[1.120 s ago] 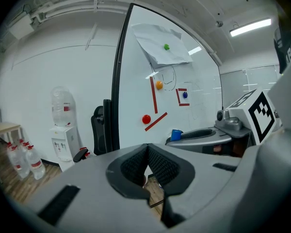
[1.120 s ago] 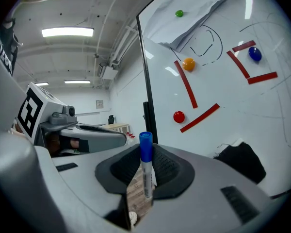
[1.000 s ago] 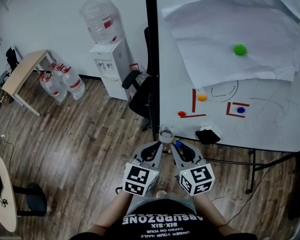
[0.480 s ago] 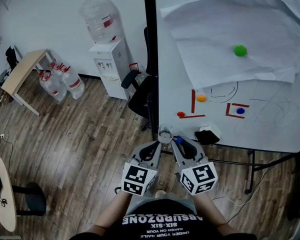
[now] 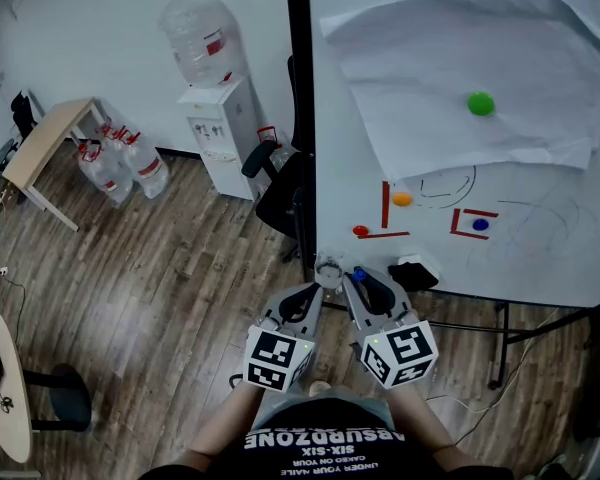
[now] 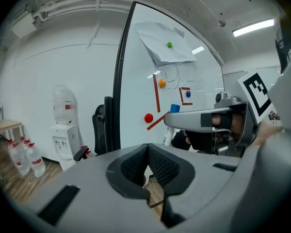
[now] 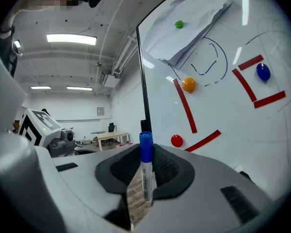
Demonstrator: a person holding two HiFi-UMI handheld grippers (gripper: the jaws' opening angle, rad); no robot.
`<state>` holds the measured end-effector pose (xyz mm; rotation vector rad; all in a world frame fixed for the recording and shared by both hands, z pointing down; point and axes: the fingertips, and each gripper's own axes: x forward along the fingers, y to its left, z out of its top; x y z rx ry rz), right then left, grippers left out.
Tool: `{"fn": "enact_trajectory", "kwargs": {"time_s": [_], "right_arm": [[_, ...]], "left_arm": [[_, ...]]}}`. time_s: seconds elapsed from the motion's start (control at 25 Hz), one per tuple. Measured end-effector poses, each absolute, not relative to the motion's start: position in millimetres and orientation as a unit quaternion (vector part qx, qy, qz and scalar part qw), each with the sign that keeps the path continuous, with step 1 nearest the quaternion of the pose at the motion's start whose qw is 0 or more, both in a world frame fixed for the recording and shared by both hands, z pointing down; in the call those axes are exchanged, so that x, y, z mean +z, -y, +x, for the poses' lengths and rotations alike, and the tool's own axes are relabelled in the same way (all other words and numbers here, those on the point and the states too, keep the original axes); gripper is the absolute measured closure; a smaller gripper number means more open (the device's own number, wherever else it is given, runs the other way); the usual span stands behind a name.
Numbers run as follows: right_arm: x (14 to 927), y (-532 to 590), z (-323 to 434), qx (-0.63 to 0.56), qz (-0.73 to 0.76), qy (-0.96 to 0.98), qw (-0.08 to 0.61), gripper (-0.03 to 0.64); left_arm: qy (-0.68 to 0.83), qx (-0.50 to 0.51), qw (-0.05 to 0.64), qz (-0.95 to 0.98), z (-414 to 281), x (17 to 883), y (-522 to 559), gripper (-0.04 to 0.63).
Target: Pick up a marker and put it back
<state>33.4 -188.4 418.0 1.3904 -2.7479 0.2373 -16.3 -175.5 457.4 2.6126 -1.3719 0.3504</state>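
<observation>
A marker (image 7: 145, 171) with a white barrel and a blue cap (image 7: 145, 147) stands upright between the pads of my right gripper (image 7: 145, 178), which is shut on it. In the head view the right gripper (image 5: 358, 282) holds the marker's blue cap (image 5: 358, 274) just below the whiteboard's (image 5: 540, 253) lower left corner. My left gripper (image 5: 320, 274) sits close beside it on the left. Its pads meet at the tips (image 6: 148, 150) with nothing between them. From the left gripper view the right gripper (image 6: 203, 120) and the blue cap (image 6: 175, 108) appear in front of the board.
On the whiteboard are red tape marks, a red magnet (image 5: 361, 230), an orange one (image 5: 403, 198), a blue one (image 5: 480, 223), and a green one (image 5: 480, 103) on a paper sheet (image 5: 430, 58). A black eraser (image 5: 412, 273) lies at the board's lower edge. A water dispenser (image 5: 220, 128) and a chair (image 5: 280, 193) stand at the left.
My right gripper has risen a little toward the whiteboard with the marker still in it. The left gripper has stayed where it was.
</observation>
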Motion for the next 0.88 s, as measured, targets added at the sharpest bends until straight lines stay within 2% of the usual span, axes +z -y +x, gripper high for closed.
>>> {"fn": "enact_trajectory", "kwargs": {"time_s": [0.88], "right_arm": [[395.4,212.9,27.8,0.046,0.440,0.896,0.016,0.548]], "left_arm": [[0.467,0.121,0.086,0.872,-17.7,459.5,178.2,0.589]]}}
